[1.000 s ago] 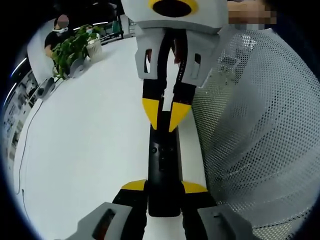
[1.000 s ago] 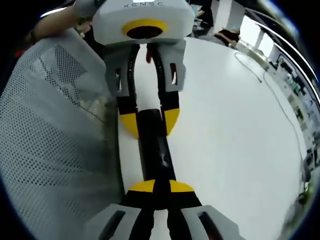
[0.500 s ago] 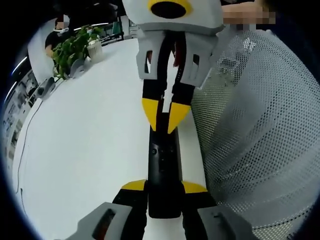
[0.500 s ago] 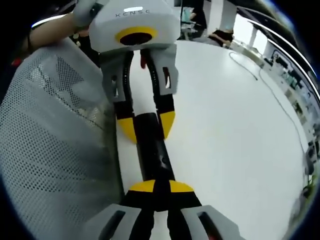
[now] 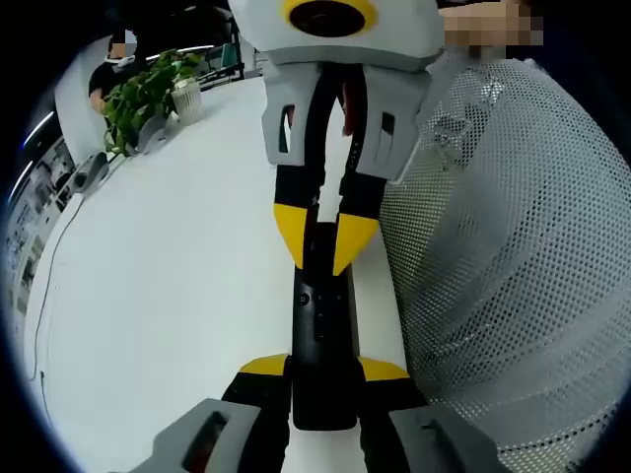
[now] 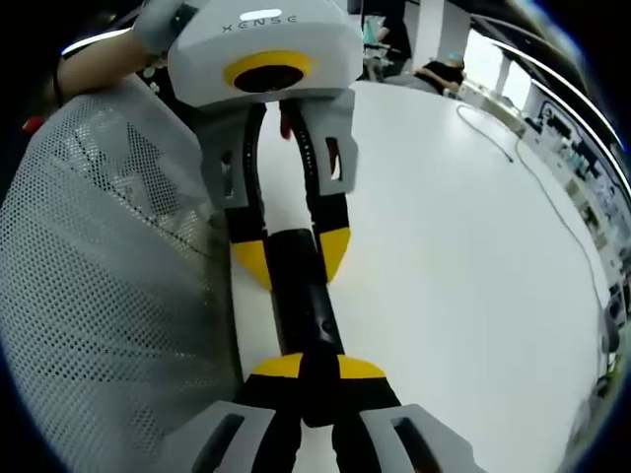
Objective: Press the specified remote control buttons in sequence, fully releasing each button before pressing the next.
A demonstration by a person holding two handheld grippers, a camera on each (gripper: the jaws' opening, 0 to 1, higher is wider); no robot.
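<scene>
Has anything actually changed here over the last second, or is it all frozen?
Barely. The right hand-held gripper has crept a little further along the black remote, its yellow tips lower over the buttons. The left hand-held gripper stays clamped on the remote's other end. The white table looks unchanged.

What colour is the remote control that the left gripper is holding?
Black: the remote control between the left gripper jaws, clearest in the left gripper view.

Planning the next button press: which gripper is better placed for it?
Right. The right gripper has its jaws drawn to a point on the remote control, near its buttons; the left gripper clamps the remote's end, steadying it.
</scene>
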